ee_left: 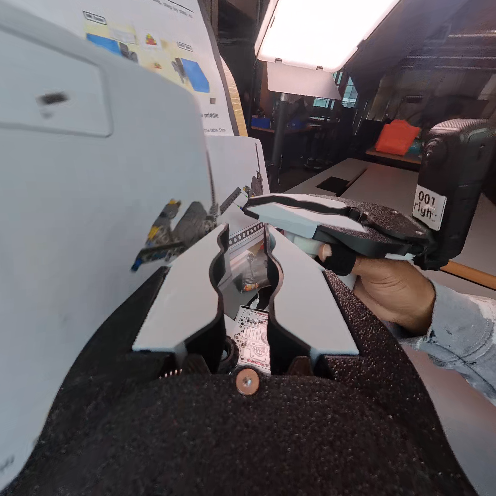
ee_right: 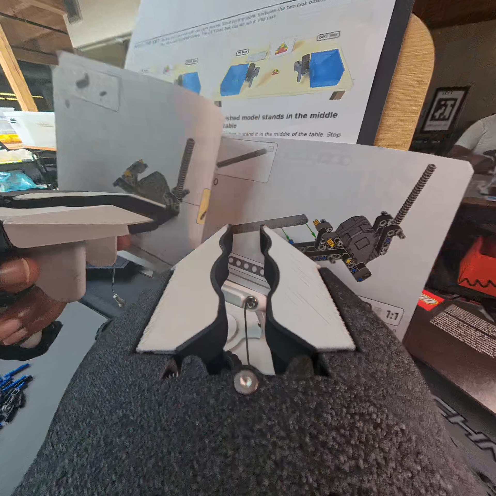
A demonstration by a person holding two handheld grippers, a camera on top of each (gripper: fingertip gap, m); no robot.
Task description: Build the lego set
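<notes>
- No built model was seen in either view; the work was judged to be at an early stage, with the booklet (ee_right: pixel 335 214) being consulted and not the bricks.
- On the far left of the right wrist view, a heap of small blue and black pins (ee_right: pixel 12 389) lay loose on the table (ee_right: pixel 48 469), not yet used.
- A page (ee_right: pixel 128 139) of the booklet stood half turned, left of the open page with the drawing of a dark assembly.
- The left gripper (ee_left: pixel 247 236) was seen with its fingers a narrow gap apart; nothing was held between them, and the page stood just beside it on the left.
- The right gripper (ee_right: pixel 245 233) was also narrowly parted and empty, and it was pointed at the open page; contact with the paper could not be told.
- A red box (ee_right: pixel 429 302) lay at the right, beside the booklet.
- Nearly all of the building was judged to remain.
</notes>
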